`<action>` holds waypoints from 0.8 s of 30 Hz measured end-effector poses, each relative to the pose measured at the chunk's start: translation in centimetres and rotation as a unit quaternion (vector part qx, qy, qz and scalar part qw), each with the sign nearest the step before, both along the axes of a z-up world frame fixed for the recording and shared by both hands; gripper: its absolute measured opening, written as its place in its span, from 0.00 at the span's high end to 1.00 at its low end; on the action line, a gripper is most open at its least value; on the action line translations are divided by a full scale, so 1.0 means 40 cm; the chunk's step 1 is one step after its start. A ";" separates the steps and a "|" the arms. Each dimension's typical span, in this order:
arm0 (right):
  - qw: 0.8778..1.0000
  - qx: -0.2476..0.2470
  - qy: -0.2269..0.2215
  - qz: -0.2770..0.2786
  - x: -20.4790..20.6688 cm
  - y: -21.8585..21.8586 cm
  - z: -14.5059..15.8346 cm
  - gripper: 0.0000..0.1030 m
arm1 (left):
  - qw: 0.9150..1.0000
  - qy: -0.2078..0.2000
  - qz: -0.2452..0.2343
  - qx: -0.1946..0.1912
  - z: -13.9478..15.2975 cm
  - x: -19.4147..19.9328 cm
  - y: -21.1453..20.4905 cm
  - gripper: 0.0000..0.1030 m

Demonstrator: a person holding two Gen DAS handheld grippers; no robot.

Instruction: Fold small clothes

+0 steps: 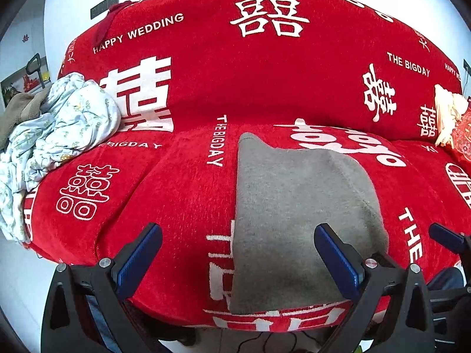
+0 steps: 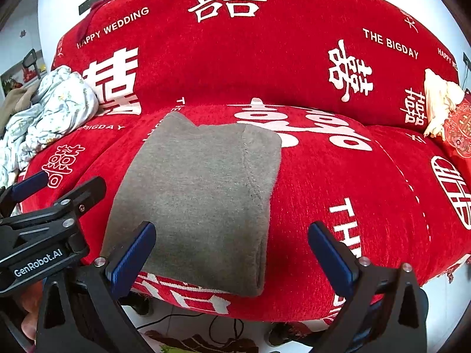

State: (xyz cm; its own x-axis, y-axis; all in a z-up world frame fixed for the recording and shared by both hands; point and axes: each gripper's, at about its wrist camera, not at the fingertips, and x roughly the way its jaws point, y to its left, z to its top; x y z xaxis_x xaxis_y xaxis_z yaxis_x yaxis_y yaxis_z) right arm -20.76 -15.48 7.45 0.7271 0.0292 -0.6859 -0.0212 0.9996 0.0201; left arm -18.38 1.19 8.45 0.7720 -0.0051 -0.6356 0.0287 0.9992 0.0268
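Note:
A grey knitted garment lies folded flat on the seat of a red sofa; it also shows in the right wrist view. My left gripper is open and empty, hovering just in front of the sofa's front edge, its right finger over the garment's near part. My right gripper is open and empty, its left finger over the garment's near left corner. The left gripper's body shows at the left of the right wrist view.
A crumpled pale floral cloth lies piled on the sofa's left end. A cream item and a red patterned cushion sit at the right end. Cables lie on the floor below the sofa's front edge.

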 end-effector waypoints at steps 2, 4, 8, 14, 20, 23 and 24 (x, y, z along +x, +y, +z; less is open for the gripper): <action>1.000 -0.002 -0.001 0.000 -0.002 0.000 0.003 0.00 | 1.000 0.001 0.001 -0.001 0.001 -0.001 0.001 0.00; 1.000 -0.002 -0.002 0.001 -0.004 0.001 0.005 0.00 | 1.000 -0.001 0.001 0.000 0.002 -0.001 0.001 0.00; 1.000 -0.003 -0.004 0.002 -0.006 0.001 0.011 0.00 | 1.000 -0.007 0.001 0.003 0.008 -0.006 0.001 0.00; 1.000 -0.005 -0.005 0.003 -0.007 0.004 0.013 0.00 | 1.000 -0.008 0.002 0.004 0.009 -0.009 0.000 0.00; 1.000 -0.004 -0.003 0.003 -0.006 0.007 0.013 0.00 | 1.000 -0.006 0.002 0.004 0.008 -0.011 -0.001 0.00; 1.000 -0.004 -0.004 0.003 -0.007 0.007 0.012 0.00 | 1.000 -0.007 0.002 0.005 0.008 -0.011 -0.002 0.00; 1.000 -0.004 -0.003 0.003 -0.007 0.007 0.011 0.00 | 1.000 -0.007 0.002 0.004 0.008 -0.011 -0.002 0.00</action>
State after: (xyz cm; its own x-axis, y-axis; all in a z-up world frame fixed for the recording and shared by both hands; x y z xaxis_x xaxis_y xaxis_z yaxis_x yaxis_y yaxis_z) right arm -21.04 -15.18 7.90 0.7315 0.0289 -0.6812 -0.0280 0.9995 0.0123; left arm -18.81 1.11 8.77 0.7806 0.0036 -0.6250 0.0242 0.9991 0.0359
